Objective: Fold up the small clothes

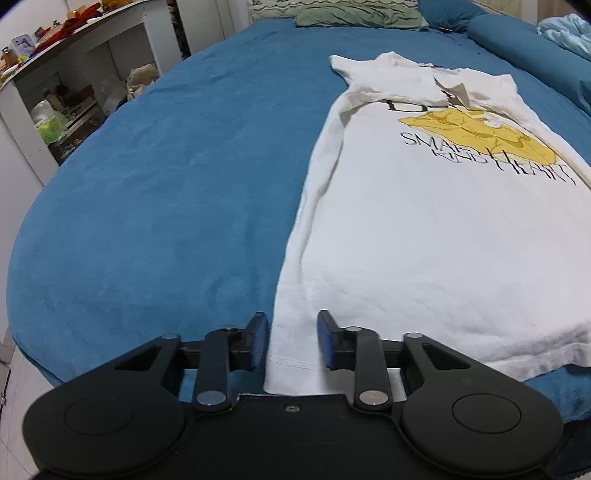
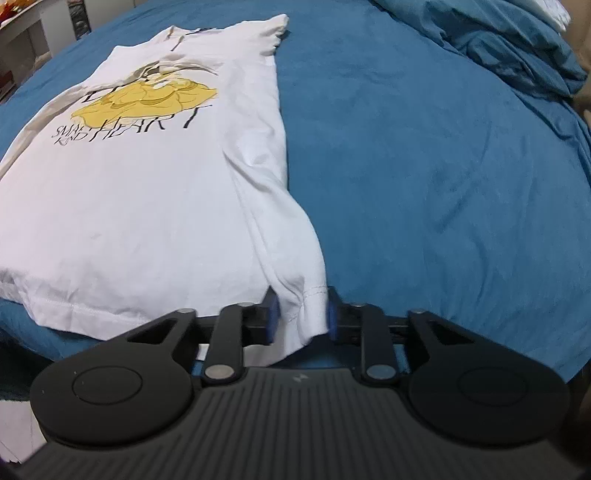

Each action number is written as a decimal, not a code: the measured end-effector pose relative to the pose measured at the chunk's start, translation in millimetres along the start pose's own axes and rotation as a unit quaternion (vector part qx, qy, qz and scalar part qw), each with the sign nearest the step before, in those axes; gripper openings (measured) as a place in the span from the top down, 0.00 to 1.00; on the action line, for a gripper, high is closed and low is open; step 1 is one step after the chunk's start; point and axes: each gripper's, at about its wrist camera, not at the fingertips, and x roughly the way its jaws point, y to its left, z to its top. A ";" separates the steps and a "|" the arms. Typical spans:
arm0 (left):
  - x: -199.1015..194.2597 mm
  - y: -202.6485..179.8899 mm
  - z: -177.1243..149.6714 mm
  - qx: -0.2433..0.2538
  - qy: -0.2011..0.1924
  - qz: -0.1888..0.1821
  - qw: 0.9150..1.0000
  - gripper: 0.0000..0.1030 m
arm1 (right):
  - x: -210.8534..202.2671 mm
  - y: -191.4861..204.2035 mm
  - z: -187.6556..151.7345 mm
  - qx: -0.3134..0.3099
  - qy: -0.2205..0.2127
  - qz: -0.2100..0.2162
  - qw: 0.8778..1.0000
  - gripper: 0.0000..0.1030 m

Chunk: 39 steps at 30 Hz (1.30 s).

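Observation:
A white T-shirt (image 1: 424,229) with a yellow print and black lettering lies flat on the blue bed, hem towards me, sleeves folded in. My left gripper (image 1: 292,341) is open, its blue pads either side of the shirt's near-left hem corner. In the right wrist view the same shirt (image 2: 147,192) fills the left half. My right gripper (image 2: 303,314) is open too, its pads straddling the bunched near-right hem corner, with a gap still showing on each side.
The blue bedspread (image 1: 166,192) stretches left of the shirt and also right of it (image 2: 443,166). A green pillow (image 1: 358,16) and a blue bolster (image 1: 528,55) lie at the head. White shelves (image 1: 66,96) with clutter stand left of the bed. A rumpled blue blanket (image 2: 517,48) lies far right.

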 end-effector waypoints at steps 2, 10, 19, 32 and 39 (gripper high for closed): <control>-0.2 -5.4 0.6 0.016 0.003 0.001 1.000 0.92 | -2.9 4.6 0.0 -0.014 -0.007 -0.003 1.000 0.72; -42.5 -26.1 3.5 0.103 -0.045 0.012 0.994 0.94 | -35.0 28.1 0.6 -0.090 -0.054 -0.002 0.995 0.77; -47.3 -93.0 -18.7 0.273 -0.059 -0.044 0.959 0.99 | -28.7 82.1 -8.4 -0.207 -0.029 0.053 0.976 0.77; -41.8 -80.6 -12.6 0.203 -0.023 -0.121 0.971 0.57 | -14.0 94.2 -14.7 -0.202 0.004 0.095 0.975 0.38; -55.8 -26.8 8.0 0.102 -0.027 -0.097 0.990 0.55 | -43.3 42.9 2.5 -0.104 -0.008 0.104 0.989 0.37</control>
